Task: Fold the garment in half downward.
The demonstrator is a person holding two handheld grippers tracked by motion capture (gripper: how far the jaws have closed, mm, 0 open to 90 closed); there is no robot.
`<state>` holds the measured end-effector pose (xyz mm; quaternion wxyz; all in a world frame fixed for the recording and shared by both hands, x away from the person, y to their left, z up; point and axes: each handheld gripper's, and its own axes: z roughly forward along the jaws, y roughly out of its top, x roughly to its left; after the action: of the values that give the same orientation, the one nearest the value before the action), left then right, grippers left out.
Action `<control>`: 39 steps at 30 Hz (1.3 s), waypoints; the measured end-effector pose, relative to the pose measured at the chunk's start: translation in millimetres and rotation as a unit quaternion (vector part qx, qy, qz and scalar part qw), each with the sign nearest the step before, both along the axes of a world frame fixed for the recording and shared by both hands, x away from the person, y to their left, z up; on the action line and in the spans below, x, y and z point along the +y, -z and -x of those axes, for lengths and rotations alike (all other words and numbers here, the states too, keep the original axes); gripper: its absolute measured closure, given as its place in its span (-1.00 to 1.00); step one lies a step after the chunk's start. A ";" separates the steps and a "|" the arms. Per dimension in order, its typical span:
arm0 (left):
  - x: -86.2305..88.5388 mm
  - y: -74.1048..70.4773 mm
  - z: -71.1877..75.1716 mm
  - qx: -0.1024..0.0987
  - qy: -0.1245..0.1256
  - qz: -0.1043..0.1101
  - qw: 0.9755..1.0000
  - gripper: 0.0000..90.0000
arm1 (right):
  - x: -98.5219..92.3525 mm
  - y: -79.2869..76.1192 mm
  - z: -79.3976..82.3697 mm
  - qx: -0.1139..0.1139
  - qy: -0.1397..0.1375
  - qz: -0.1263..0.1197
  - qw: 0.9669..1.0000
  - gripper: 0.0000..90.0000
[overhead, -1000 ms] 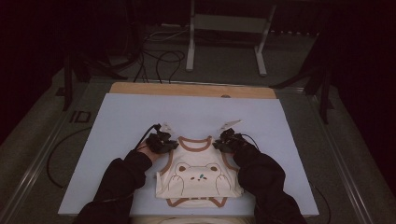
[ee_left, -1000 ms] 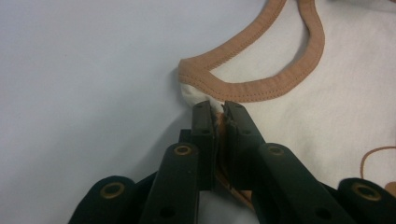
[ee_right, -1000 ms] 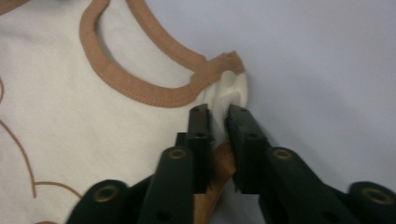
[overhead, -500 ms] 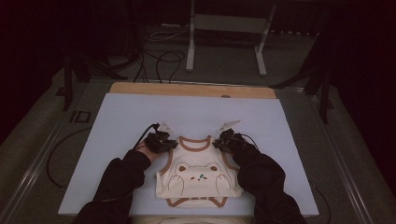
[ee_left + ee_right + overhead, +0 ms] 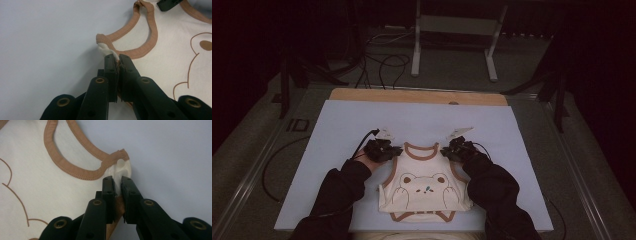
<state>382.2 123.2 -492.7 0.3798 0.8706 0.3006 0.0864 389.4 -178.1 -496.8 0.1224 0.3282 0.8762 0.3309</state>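
The little cream vest with a bear on it lies flat at the near edge of the white table. It looks soft, light and floppy, so the shoulder straps are good spots to pinch. Left of the neck hole, the left gripper is clamped on one strap. Right of it, the right gripper pinches the other. The vest runs long from near to far, neck pointing away.
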 end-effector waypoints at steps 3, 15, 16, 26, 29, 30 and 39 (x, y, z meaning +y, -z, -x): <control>0.8 -1.9 0.7 -0.001 0.001 0.002 1.000 0.91 | -0.7 -3.2 0.8 -0.004 0.000 -0.003 1.000 0.82; 2.4 -19.9 7.3 -0.018 0.003 0.020 1.000 0.91 | -0.4 -20.6 8.4 -0.023 0.000 -0.019 1.000 0.83; 2.5 -22.2 8.2 -0.020 0.004 0.021 1.000 0.91 | -0.4 -20.6 8.4 -0.023 0.000 -0.019 1.000 0.83; 0.5 -37.7 15.3 -0.034 0.006 0.025 0.999 0.91 | -0.6 -33.4 13.7 -0.037 -0.004 -0.030 0.999 0.83; -0.1 -40.3 16.1 -0.035 0.007 0.027 0.999 0.91 | -0.6 -35.2 14.9 -0.038 -0.004 -0.032 0.999 0.83; -0.2 -43.8 17.4 -0.038 0.008 0.028 0.999 0.91 | -0.3 -38.0 16.3 -0.041 -0.004 -0.035 0.999 0.83; 2.7 -61.5 21.1 -0.053 0.008 0.043 0.998 0.91 | 2.9 -58.3 23.3 -0.068 -0.015 -0.031 0.997 0.83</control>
<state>361.2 125.9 -431.2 0.4329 0.8501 0.2767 0.1161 366.1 -175.1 -438.6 0.1669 0.2954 0.8600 0.3812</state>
